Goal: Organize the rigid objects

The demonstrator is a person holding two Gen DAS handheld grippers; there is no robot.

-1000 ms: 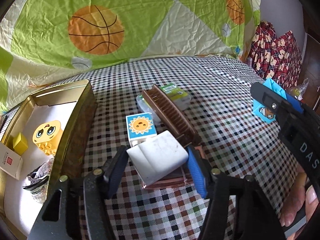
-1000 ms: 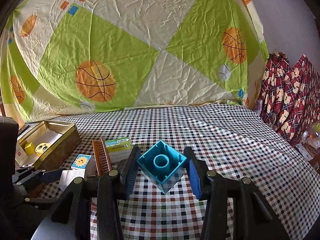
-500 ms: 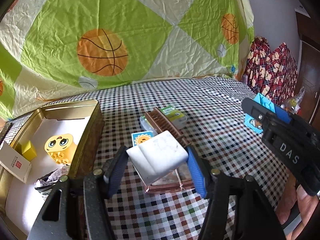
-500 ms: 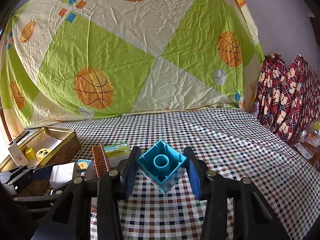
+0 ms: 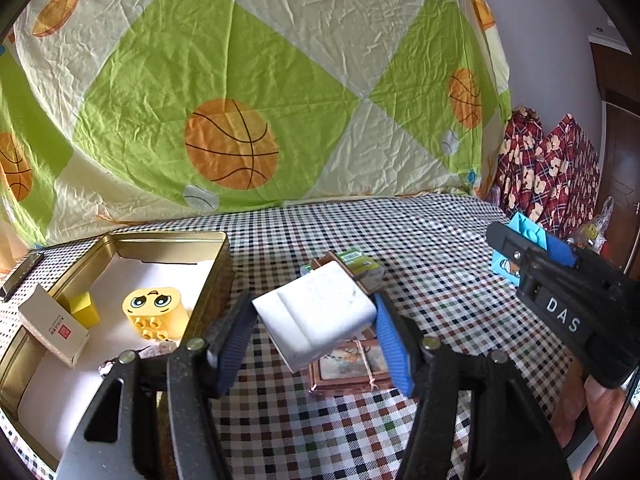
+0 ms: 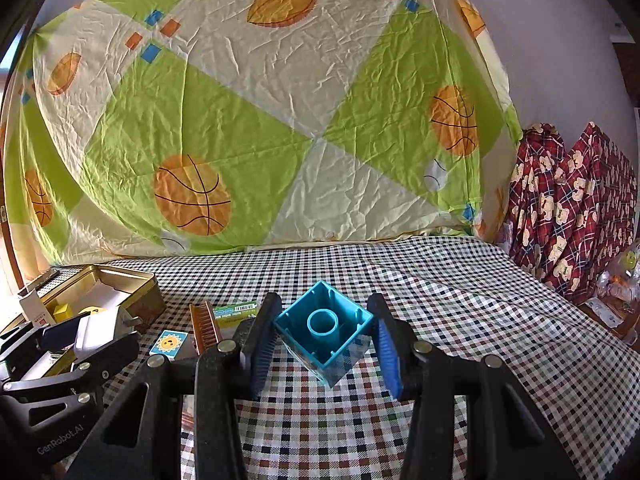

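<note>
My left gripper (image 5: pixel 314 330) is shut on a white plug-like block (image 5: pixel 320 312), held above the checked cloth just right of the gold tin (image 5: pixel 216 264). In the tin lie a yellow smiley brick (image 5: pixel 154 312), a small yellow cube (image 5: pixel 86 308) and a cork-sided card box (image 5: pixel 52 330). My right gripper (image 6: pixel 324 340) is shut on a blue hollow toy brick (image 6: pixel 324 332), its open underside facing the camera, held clear of the cloth. In the right wrist view the left gripper (image 6: pixel 96 336) with the white block (image 6: pixel 98 330) shows at far left, beside the tin (image 6: pixel 148 300).
On the cloth between the grippers lie a brown comb (image 6: pixel 206 326), a green-labelled box (image 6: pixel 236 314), a sun-picture tile (image 6: pixel 170 344) and a framed picture card (image 5: pixel 352 364). A basketball-print sheet hangs behind. Red plaid cushions (image 6: pixel 572 208) stand at right.
The left gripper has risen and tilted up with the white block, toward the tin, so more of the tin's inside shows. The right gripper holds the blue brick almost still.
</note>
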